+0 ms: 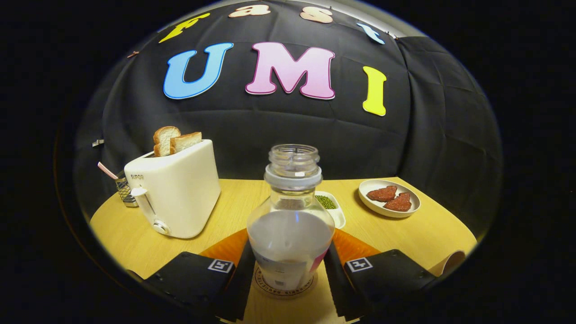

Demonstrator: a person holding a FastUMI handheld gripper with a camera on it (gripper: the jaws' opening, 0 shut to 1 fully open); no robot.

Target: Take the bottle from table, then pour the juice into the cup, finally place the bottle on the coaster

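A clear, uncapped bottle (290, 216) holding pale juice stands upright between my two fingers. Its base rests on a round coaster (264, 283) with a printed ring, which lies on the wooden table just below the bottle. My gripper (290, 254) is shut on the bottle's lower body, with the black fingers (243, 270) pressed against both its sides. A tan cup (451, 262) peeks in at the table's edge, to the right of the right finger.
An orange mat (227, 247) lies under the fingers. A white toaster (177, 193) with two bread slices stands ahead on the left, a wire holder (125, 191) behind it. Beyond the bottle are a small dish of green beans (330, 204) and a plate (389, 199) with reddish pieces.
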